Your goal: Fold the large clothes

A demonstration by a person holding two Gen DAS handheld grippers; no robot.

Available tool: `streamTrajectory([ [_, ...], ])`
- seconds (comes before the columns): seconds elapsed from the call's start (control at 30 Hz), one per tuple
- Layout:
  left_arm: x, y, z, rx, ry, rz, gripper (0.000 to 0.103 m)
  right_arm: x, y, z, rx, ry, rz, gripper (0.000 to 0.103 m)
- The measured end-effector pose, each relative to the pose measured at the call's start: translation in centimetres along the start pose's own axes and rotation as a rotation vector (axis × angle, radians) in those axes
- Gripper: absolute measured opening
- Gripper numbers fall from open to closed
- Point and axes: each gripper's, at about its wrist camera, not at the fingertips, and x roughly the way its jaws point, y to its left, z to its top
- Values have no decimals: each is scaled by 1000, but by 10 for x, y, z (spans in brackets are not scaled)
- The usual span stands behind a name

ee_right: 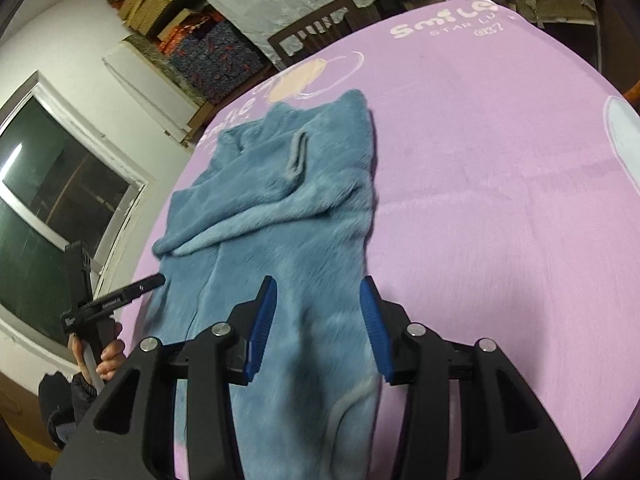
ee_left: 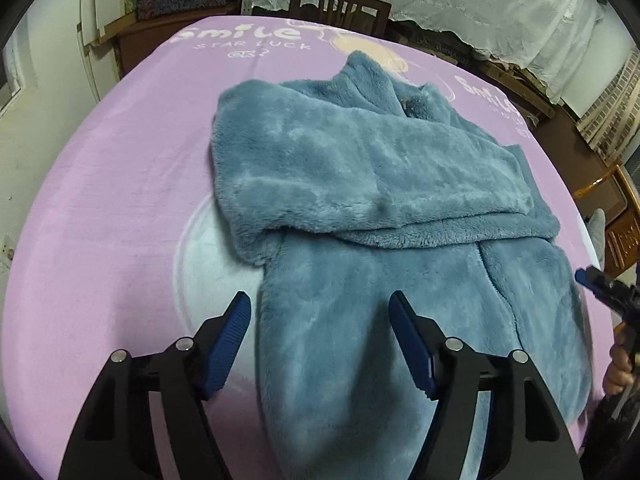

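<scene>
A lilac printed cover (ee_left: pixel 100 184) is spread over the whole table, giving a soft, flat bed for folding. On it lies a blue fleece jacket (ee_left: pixel 400 248), collar toward the far edge and hem hanging at the near edge, nearer the table's middle than either side. Both sleeves (ee_left: pixel 360 168) are already laid across the chest, which narrows the garment to a long strip, so the next fold would likely bring hem up to collar.

The left gripper (ee_left: pixel 320 312) hovers over the hem at the jacket's left border, jaws apart and holding nothing. The right gripper (ee_right: pixel 318 300) hangs over the right border, jaws likewise apart, fleece showing between them but not pinched. The pair straddle the near end, apparently lined up to seize the two hem corners together.

A wooden chair (ee_left: pixel 340 4) stands beyond the far edge.
</scene>
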Motion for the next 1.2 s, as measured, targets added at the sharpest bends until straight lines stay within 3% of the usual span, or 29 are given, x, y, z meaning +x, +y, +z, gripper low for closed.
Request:
streamTrajectory([
  [0.17,0,-5,-4,28,-10,-22,64,16,-13,13,29,20,7,44],
  [0.27,-2,-5,-6,21,-10,-40,58,27,-18,11,47,54,26,44],
  [0.47,-14,-10,-28,32,1,-62,55,28,-11,-1,28,95,81,44],
  [0.6,-28,-17,-56,69,-5,-44,55,19,-8,-20,26,101,94,44],
  [0.87,-59,-25,-112,82,4,-178,55,-17,1,-77,-27,104,107,44],
  [0.93,-62,-31,-122,103,-3,-180,55,-24,5,-90,-45,101,107,45],
  [1.1,-61,-35,-124,80,-21,-193,55,-33,7,-110,-65,78,131,45],
  [1.13,-60,-33,-122,58,-20,-213,53,-33,7,-111,-64,78,135,45],
  [1.2,-58,-32,-120,43,-20,-222,42,-30,9,-112,-60,92,155,30],
])
